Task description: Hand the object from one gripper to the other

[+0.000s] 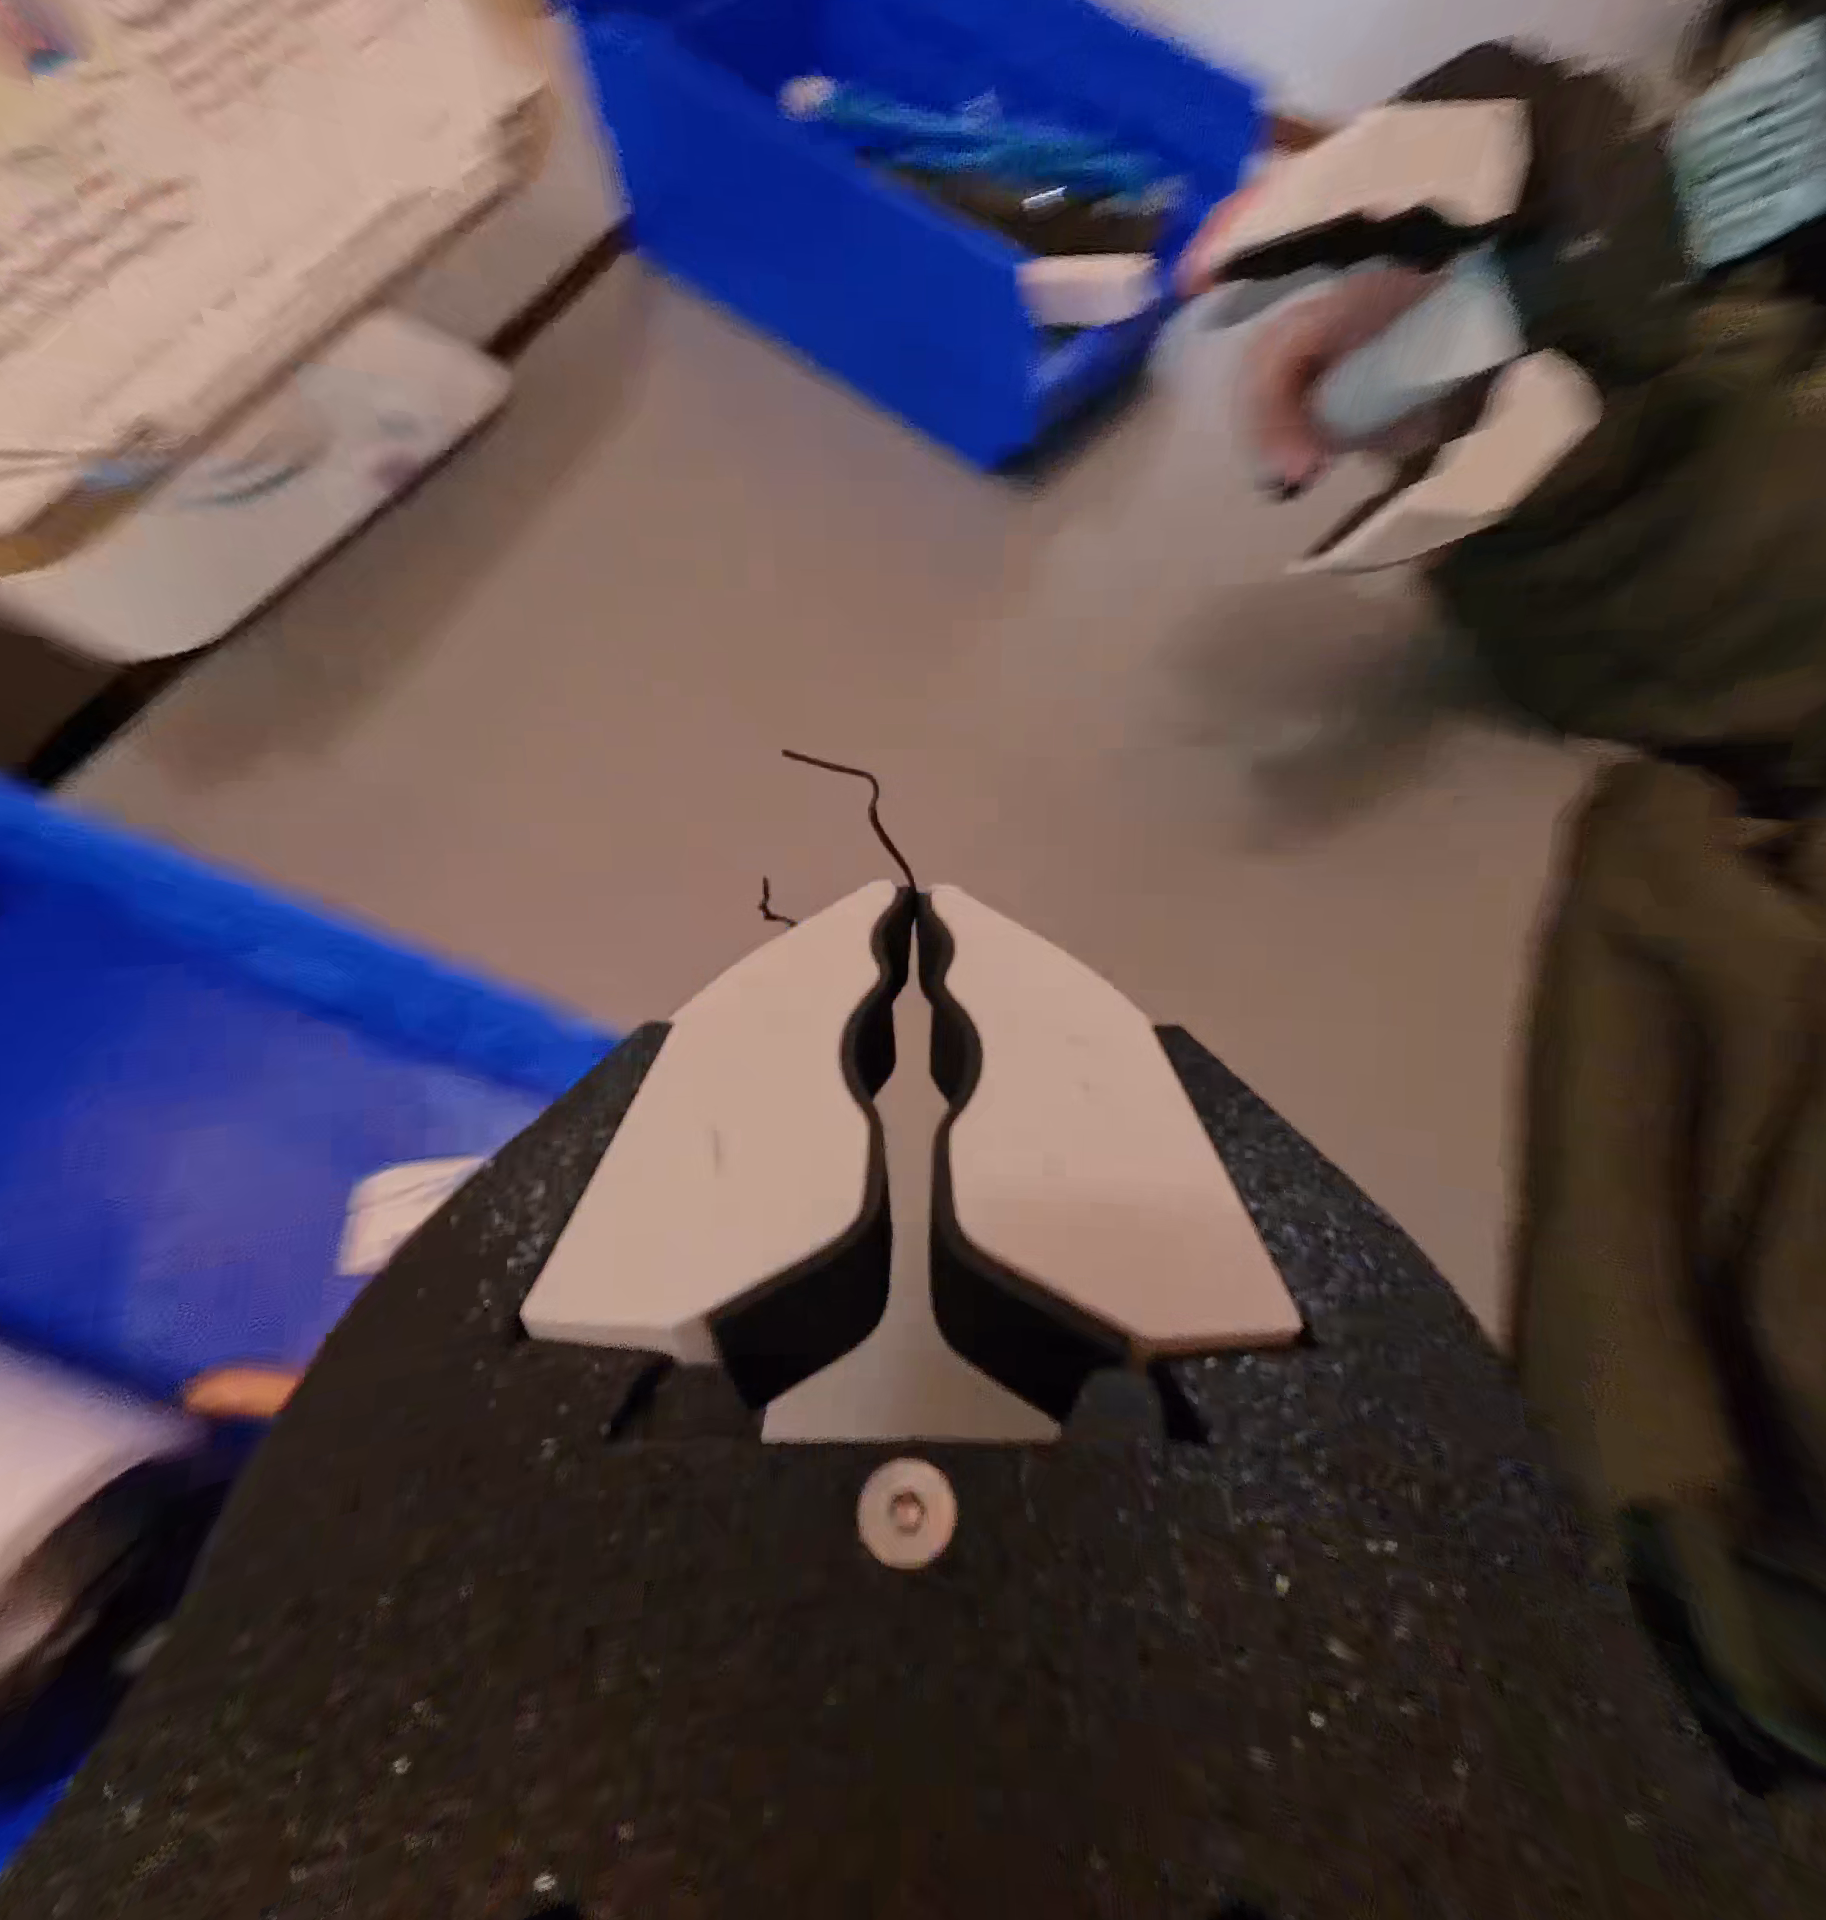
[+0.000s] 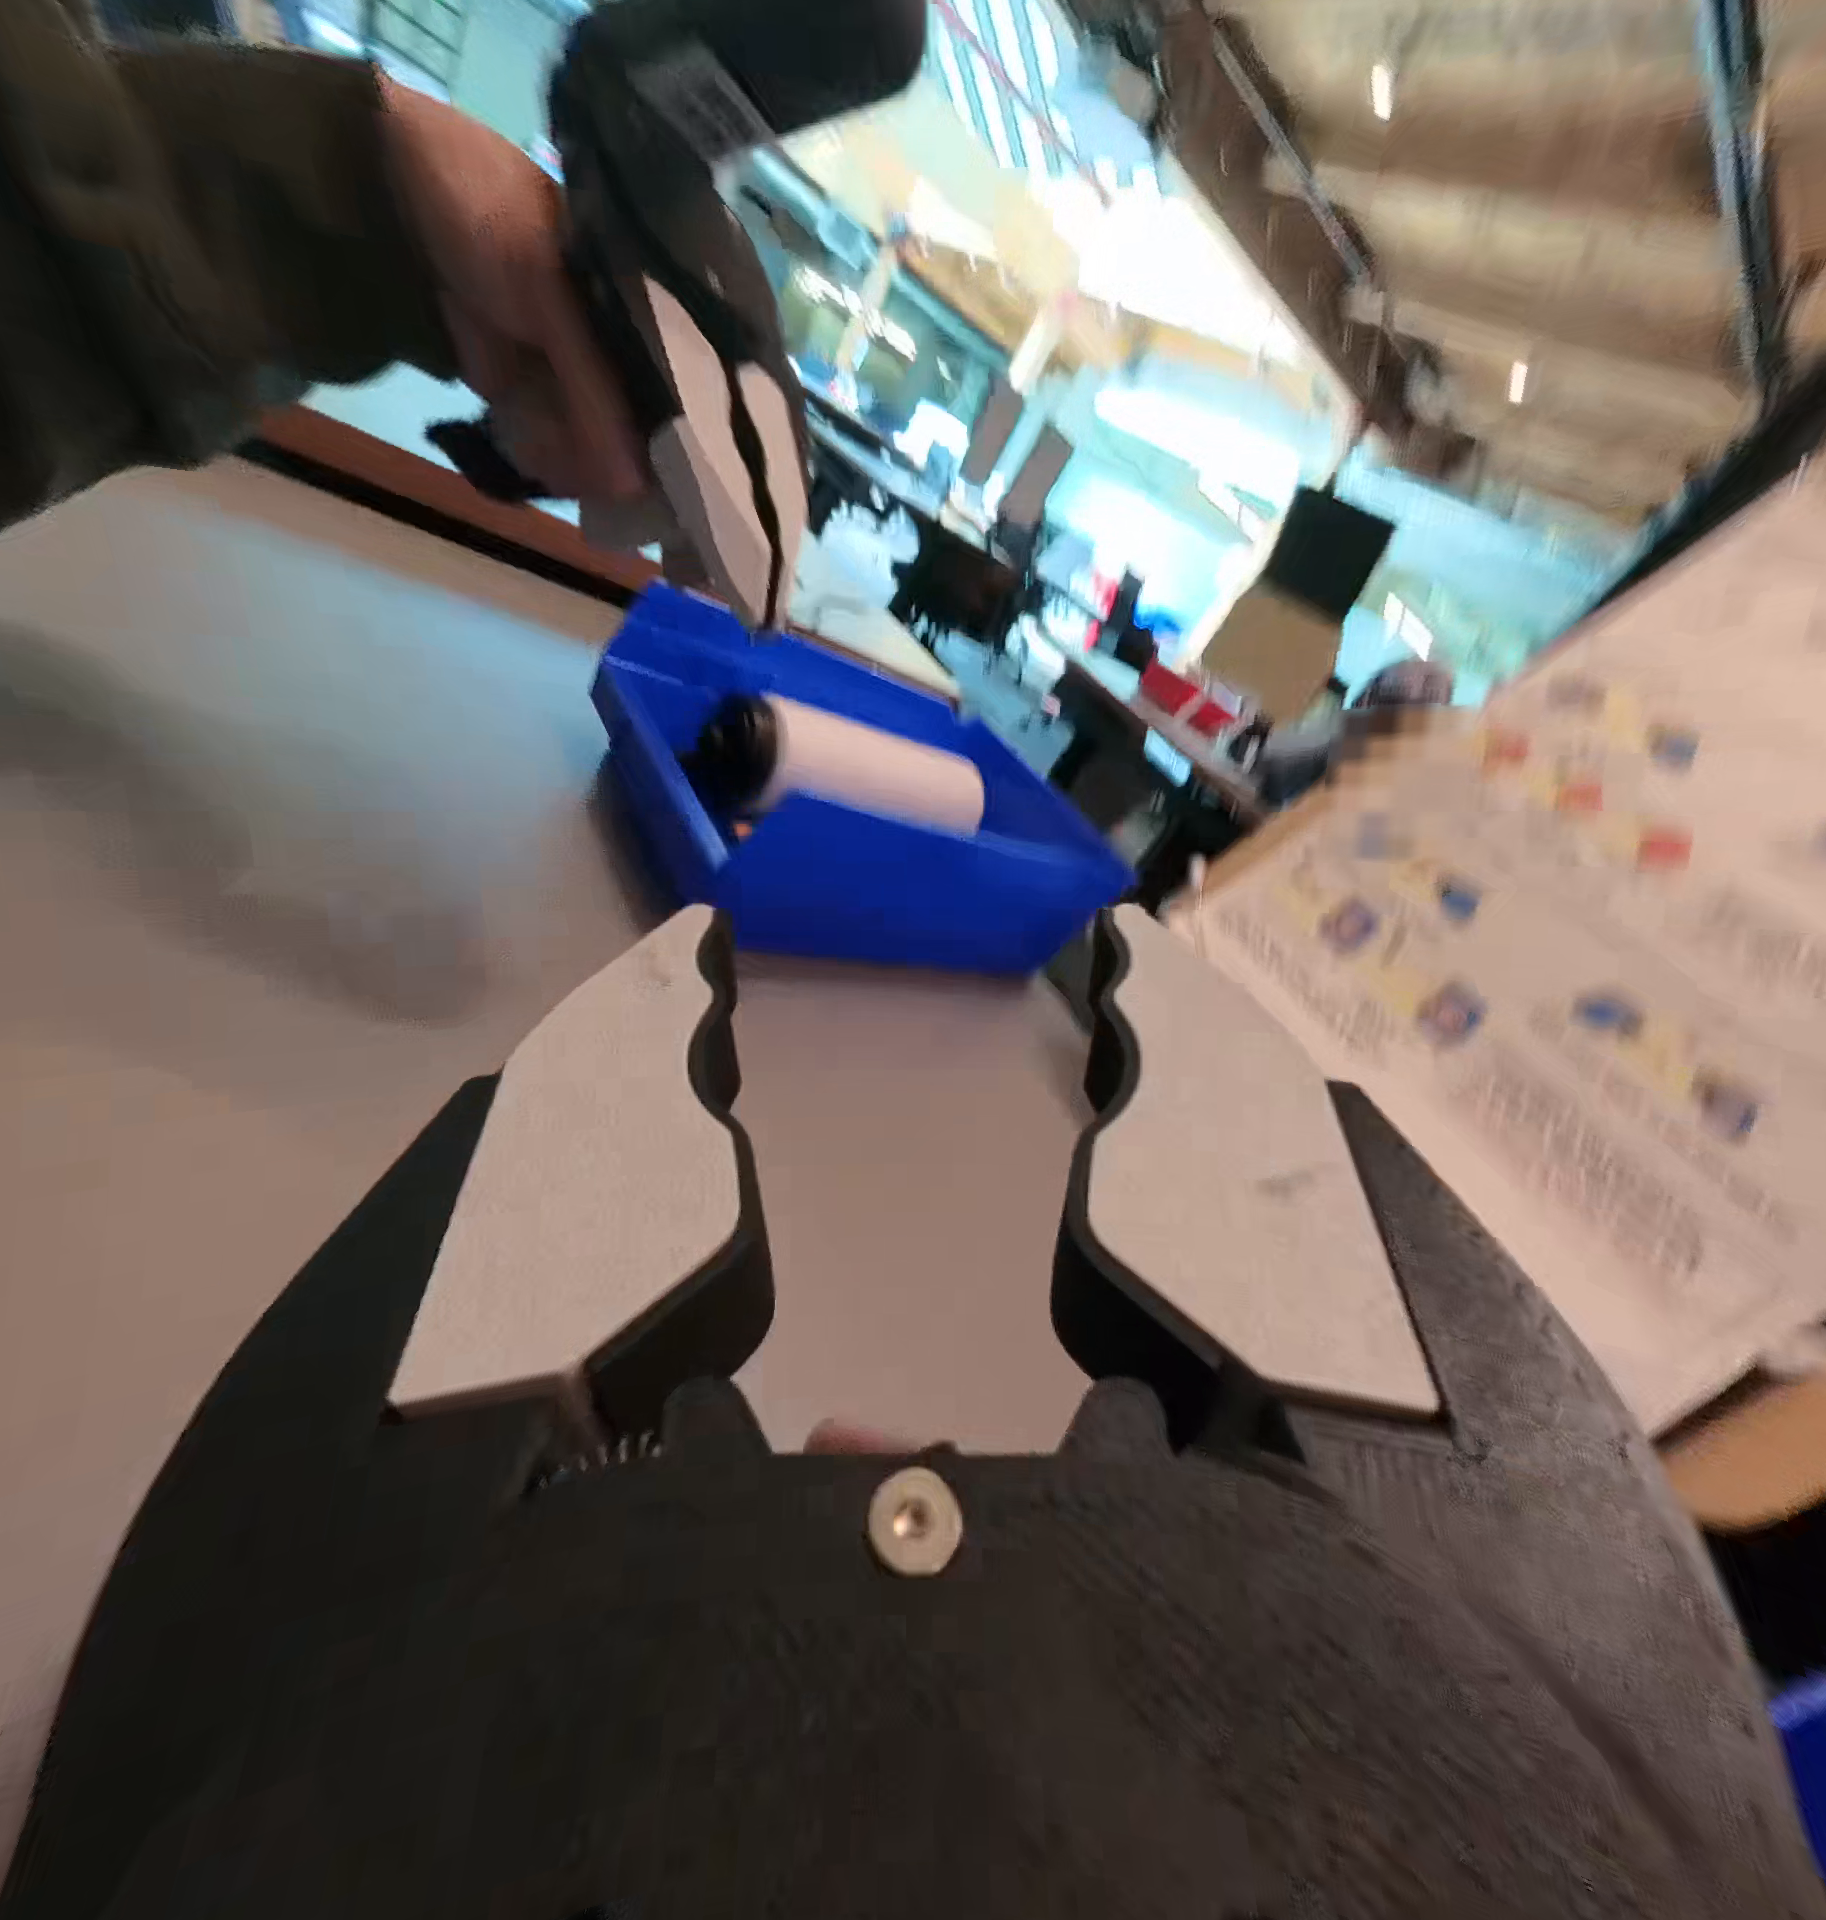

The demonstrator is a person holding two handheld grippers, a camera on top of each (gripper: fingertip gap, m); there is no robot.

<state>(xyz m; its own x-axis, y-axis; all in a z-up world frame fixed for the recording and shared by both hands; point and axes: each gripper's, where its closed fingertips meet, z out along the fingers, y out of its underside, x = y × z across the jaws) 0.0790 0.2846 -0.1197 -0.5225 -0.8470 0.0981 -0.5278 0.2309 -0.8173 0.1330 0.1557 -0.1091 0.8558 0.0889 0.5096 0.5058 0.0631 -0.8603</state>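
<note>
My left gripper [image 1: 911, 894] is pinched down to nothing at the tips, and out of that seam pokes a thin dark wire [image 1: 855, 798] — a kinked strand that curls up and away over the table [image 1: 680, 623], with a shorter bit showing just beside the left fingertip. It looks nearly weightless, springy and easy to bend, so I judge it will slip or deform if squeezed carelessly; the free end above my tips is the only place to take it. My right gripper [image 2: 909, 935] stands wide apart with nothing between its fingers, only bare tabletop showing through the gap. Beyond it sits a blue bin [image 2: 888, 883] holding a white roll [image 2: 878, 774], and a printed sheet [image 2: 1511, 987] lies off to the right. In the left wrist view the right gripper hangs well apart, up and to the right — it must close that distance and line its pads across the strand.
</note>
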